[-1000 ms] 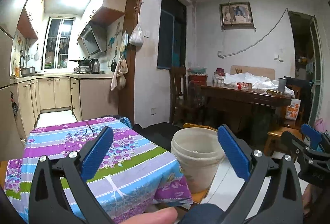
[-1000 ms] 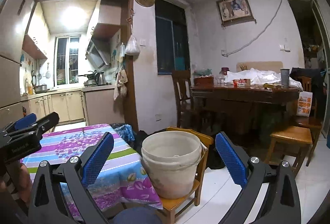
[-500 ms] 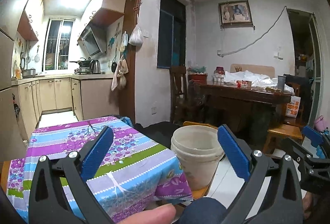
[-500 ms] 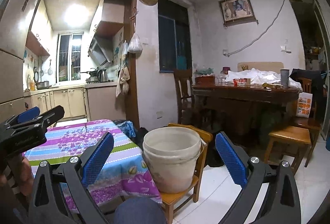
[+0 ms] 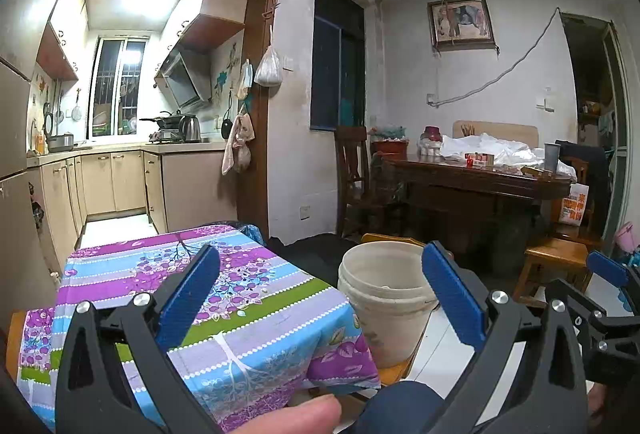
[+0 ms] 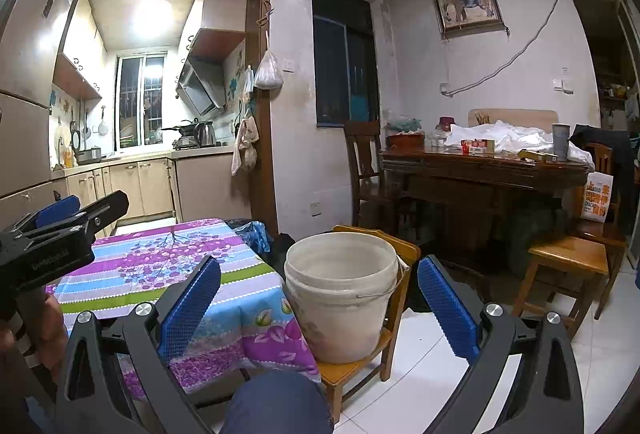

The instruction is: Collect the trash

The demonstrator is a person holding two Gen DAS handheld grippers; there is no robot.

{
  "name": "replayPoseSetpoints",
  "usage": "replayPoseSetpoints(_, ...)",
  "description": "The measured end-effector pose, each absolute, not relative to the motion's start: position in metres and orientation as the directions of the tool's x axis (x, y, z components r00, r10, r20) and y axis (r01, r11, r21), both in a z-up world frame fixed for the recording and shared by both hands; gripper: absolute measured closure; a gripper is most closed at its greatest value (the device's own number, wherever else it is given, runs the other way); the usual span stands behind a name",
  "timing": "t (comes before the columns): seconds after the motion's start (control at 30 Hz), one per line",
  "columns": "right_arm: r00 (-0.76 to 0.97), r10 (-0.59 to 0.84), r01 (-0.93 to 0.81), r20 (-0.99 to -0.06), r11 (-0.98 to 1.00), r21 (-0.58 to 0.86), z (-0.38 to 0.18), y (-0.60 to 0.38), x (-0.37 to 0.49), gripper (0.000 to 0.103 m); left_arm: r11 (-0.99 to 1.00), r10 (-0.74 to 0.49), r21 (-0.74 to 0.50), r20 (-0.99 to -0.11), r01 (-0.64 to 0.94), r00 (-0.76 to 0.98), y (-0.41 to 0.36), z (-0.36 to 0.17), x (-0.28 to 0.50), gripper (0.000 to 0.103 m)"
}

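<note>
A dirty white plastic bucket (image 6: pixel 340 290) stands on a small wooden chair (image 6: pixel 360 366) beside a low table with a purple, blue and green flowered cloth (image 6: pixel 160 270). It also shows in the left wrist view (image 5: pixel 384 298), right of the cloth (image 5: pixel 168 274). My left gripper (image 5: pixel 320 286) is open and empty, held above the table's near corner. My right gripper (image 6: pixel 320 298) is open and empty, with the bucket straight ahead between its fingers. No trash shows on the cloth.
A dark wooden dining table (image 6: pixel 480 166) with white plastic bags, boxes and a cup stands at the back right, with chairs and a wooden stool (image 6: pixel 568 258) near it. The kitchen (image 6: pixel 132 138) opens at the back left. A blue bag (image 6: pixel 252 234) lies behind the low table.
Both grippers have drifted slightly; the view has tilted up a little and the bucket sits a bit lower in frame. Both stay open and empty.
</note>
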State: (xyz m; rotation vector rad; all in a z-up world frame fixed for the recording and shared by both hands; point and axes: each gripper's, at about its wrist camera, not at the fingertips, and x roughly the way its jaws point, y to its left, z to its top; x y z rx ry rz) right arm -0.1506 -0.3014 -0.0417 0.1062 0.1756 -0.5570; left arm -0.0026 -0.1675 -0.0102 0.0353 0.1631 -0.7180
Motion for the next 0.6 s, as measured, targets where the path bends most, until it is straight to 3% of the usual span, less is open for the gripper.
replayPoseSetpoints(0.6, 0.844, -0.494, 0.514, -0.21, 0.857, 0.05, -0.047, -0.302, -0.141, 0.005, 0.775, -0.619, 0.001, -0.207, 0.632, 0.758, -0.168, -0.017, 0.004, 0.005)
